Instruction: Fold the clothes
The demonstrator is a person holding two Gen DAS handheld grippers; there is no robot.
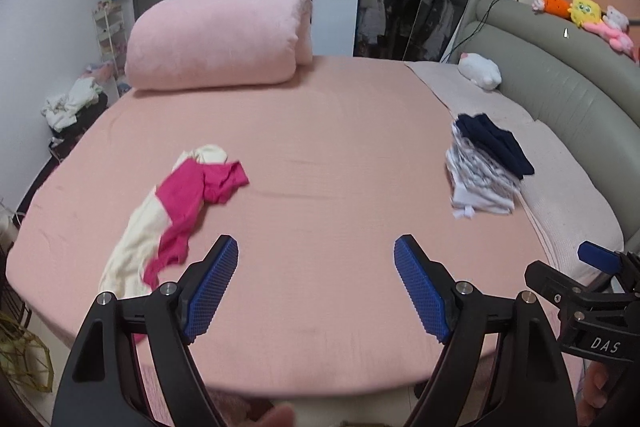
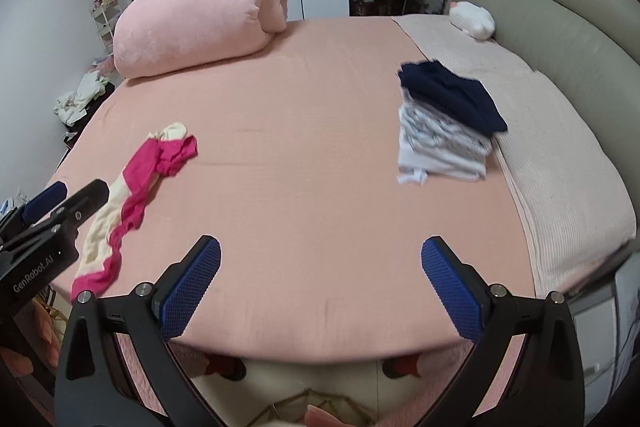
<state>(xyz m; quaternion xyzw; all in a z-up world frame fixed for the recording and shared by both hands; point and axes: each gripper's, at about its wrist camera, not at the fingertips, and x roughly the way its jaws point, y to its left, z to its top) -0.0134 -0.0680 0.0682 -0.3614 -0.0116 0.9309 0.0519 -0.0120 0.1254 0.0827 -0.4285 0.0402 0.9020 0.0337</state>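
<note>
Both claws hang over the near edge of the bed (image 1: 320,131), and both are released, holding nothing. The left claw (image 1: 316,287) has its blue pads spread wide above bare pink sheet. The right claw (image 2: 320,287) is spread the same way, just to the right of the left one.

A crumpled pink and cream garment (image 1: 176,211) lies unfolded on the near left part of the bed, stretched from the near edge toward the middle. It is near the left claw's left finger but apart from it.

On the right side of the bed, a stack of folded clothes (image 2: 444,139) sits beside a pale blanket (image 2: 560,187) that runs along the grey headboard (image 2: 560,39). A dark blue piece (image 2: 452,95) lies on top of the stack.

A rolled pink quilt (image 1: 216,39) rests at the far left of the bed, and a small white plush toy (image 1: 480,71) sits at the far right by the headboard.
</note>
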